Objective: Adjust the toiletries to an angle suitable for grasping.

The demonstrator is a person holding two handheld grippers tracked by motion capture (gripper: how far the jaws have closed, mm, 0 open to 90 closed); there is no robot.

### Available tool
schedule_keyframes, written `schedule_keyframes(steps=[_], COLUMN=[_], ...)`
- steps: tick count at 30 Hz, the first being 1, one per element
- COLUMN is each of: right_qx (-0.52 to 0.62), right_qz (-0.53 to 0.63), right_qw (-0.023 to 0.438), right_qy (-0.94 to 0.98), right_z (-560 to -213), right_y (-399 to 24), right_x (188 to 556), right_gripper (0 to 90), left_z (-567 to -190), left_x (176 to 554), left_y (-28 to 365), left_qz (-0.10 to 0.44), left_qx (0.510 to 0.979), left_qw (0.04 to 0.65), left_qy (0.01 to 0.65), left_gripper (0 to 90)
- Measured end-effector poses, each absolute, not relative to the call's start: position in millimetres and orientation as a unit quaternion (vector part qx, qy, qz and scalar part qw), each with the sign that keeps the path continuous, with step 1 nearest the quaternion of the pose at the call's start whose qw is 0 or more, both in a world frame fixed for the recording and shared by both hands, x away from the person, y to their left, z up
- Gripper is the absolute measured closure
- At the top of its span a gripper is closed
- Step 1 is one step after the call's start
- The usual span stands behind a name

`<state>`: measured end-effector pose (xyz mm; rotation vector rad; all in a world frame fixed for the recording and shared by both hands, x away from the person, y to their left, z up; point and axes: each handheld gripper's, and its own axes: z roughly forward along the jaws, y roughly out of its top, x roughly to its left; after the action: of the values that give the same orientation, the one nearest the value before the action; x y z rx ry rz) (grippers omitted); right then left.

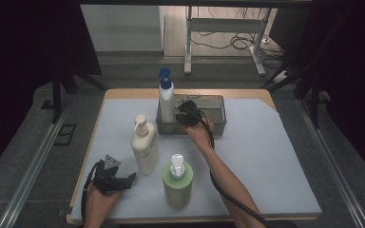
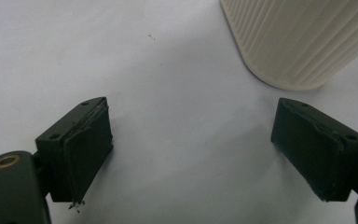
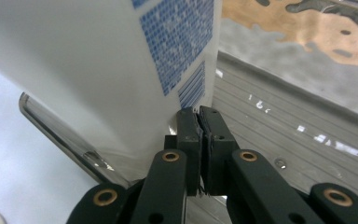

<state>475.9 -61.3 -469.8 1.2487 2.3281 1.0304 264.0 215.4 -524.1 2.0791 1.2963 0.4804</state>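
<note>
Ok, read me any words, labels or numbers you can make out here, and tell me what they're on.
Nothing can be read.
White spray bottle: blue print block and barcode-like stripes, too blurred to read.
Cream pump bottle and green pump bottle: no print visible.

My high view looks forward and down over the whole table (image 1: 266, 156). My left gripper view sits close above the mat, sharing the cream pump bottle (image 2: 303, 37). My right gripper view presses near the blue-capped spray bottle (image 3: 121, 60) in the metal basket (image 1: 216, 121).
</note>
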Motion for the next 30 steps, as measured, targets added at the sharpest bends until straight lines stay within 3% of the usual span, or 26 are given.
schedule_keyframes(steps=[30], right_qx=[0.437], right_qz=[0.356], right_qw=[0.151], right_qy=[0.812], right_z=[-463.7], right_y=[-47.7], right_x=[483.6], right_gripper=[89.6], left_z=[-524.1], left_x=[264.0], left_y=[215.4], left_qz=[0.182], left_qx=[0.790], left_qw=[0.317], left_qy=[0.492], left_gripper=[12.2])
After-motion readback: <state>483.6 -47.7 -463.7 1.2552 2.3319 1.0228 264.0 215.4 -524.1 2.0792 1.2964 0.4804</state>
